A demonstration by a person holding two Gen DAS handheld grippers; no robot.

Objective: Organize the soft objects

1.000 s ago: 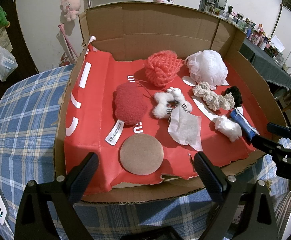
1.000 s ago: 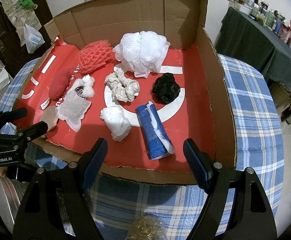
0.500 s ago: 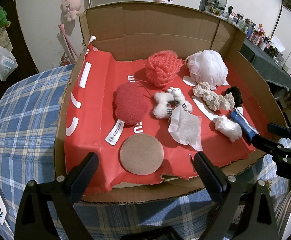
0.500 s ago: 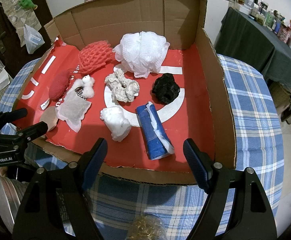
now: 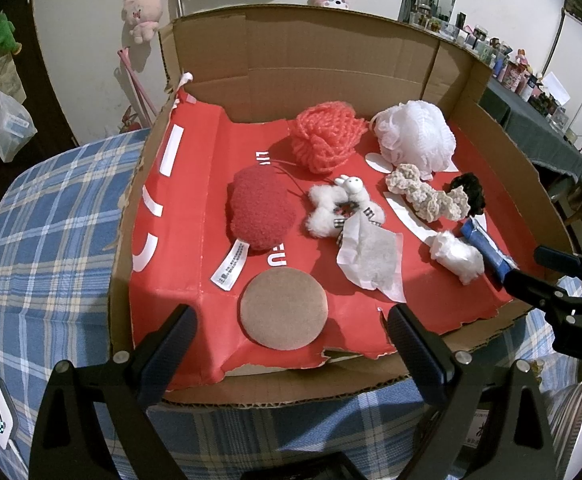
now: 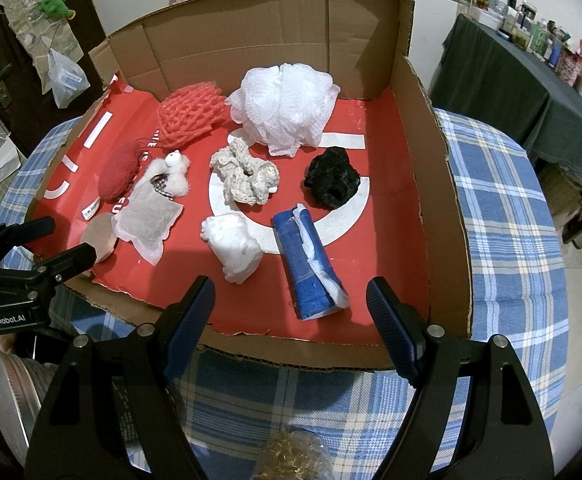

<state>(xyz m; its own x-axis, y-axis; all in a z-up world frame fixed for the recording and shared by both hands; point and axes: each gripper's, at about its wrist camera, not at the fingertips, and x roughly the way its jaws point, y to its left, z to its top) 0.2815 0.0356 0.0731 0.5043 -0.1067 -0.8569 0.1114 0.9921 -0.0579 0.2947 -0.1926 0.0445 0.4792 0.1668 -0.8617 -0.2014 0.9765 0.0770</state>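
A shallow cardboard box (image 5: pixel 311 64) with a red liner holds several soft things. In the left wrist view lie a brown round pad (image 5: pixel 284 313), a red fuzzy pouch (image 5: pixel 261 213), a coral mesh ball (image 5: pixel 325 140), a white bath pouf (image 5: pixel 413 134), a small white plush (image 5: pixel 341 208) and a white tissue sheet (image 5: pixel 373 258). The right wrist view shows a cream crochet scrunchie (image 6: pixel 245 176), a black scrunchie (image 6: pixel 333 178), a white cotton wad (image 6: pixel 233 248) and a rolled blue cloth (image 6: pixel 309 264). My left gripper (image 5: pixel 291 332) and right gripper (image 6: pixel 291 308) both hover open at the box's near edge, holding nothing.
The box sits on a blue plaid tablecloth (image 6: pixel 503 216). A gold scrubber (image 6: pixel 291 456) lies on the cloth below the right gripper. A dark-covered side table (image 6: pixel 531 80) with clutter stands at the right. Plush toys (image 5: pixel 143 12) hang on the far wall.
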